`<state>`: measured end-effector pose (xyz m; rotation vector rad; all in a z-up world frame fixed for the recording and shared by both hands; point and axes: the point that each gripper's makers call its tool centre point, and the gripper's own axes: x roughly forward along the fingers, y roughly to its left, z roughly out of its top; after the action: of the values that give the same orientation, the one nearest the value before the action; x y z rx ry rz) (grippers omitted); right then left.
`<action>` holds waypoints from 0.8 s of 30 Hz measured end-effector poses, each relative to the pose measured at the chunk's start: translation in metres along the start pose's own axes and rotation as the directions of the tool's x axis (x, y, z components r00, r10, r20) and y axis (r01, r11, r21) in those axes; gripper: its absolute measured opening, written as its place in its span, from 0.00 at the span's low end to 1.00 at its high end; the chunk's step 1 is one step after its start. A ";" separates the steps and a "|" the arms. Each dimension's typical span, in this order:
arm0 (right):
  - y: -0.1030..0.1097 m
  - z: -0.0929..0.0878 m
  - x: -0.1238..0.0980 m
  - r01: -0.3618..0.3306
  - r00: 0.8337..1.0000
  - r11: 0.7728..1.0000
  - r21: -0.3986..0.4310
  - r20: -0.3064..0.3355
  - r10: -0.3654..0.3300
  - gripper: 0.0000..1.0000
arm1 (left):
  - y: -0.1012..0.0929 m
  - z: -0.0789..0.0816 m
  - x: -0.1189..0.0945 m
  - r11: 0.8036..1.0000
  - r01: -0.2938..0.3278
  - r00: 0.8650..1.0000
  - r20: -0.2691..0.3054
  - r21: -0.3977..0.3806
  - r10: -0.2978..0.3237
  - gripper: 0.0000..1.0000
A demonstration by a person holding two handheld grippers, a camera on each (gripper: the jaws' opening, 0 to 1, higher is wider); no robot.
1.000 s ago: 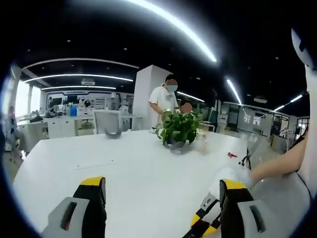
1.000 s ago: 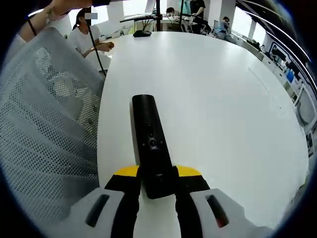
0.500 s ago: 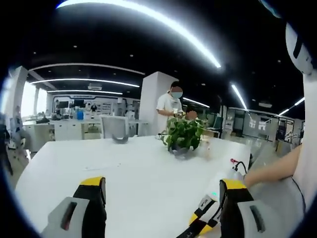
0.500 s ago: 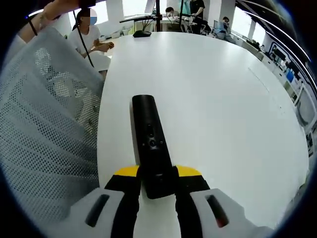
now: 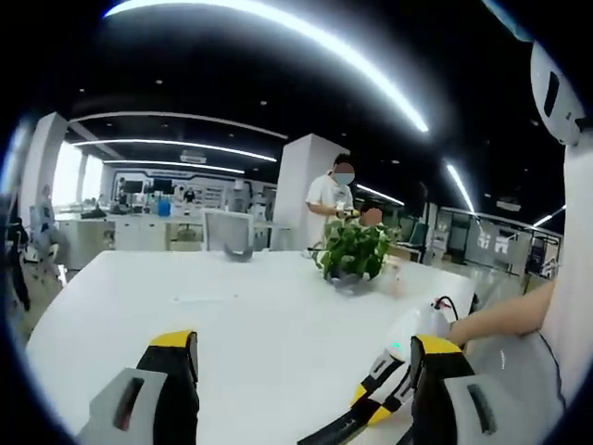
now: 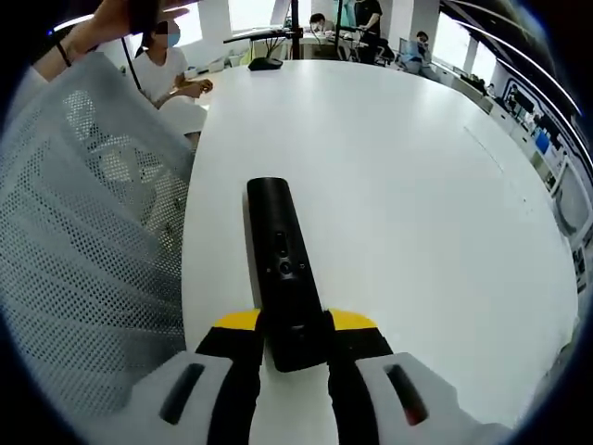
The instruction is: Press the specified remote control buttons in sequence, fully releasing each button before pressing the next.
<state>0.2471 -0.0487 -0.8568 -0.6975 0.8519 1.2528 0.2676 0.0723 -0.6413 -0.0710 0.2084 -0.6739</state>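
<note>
A broad white counter [image 6: 417, 185] carries a potted plant [image 5: 354, 250] towards its far side, while nearer, above it, the black remote control [image 6: 283, 269] sits pinched at its near end between the right gripper's [image 6: 295, 348] jaws, and the left gripper's [image 5: 301, 357] jaws stand spread, holding nothing.

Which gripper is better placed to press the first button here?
Left, probably. The right gripper is shut on the black remote, holding it over the white table, while the left gripper is open and free.
</note>
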 end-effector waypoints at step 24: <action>0.000 0.000 0.000 0.001 1.000 1.000 0.002 0.008 -0.001 0.26 | -0.003 -0.006 -0.015 0.999 -0.043 0.998 0.035 0.019 0.043 1.00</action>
<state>0.2474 -0.0489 -0.8568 -0.6907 0.8462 1.2532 0.2534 0.0791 -0.6442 -0.0591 0.1699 -0.6312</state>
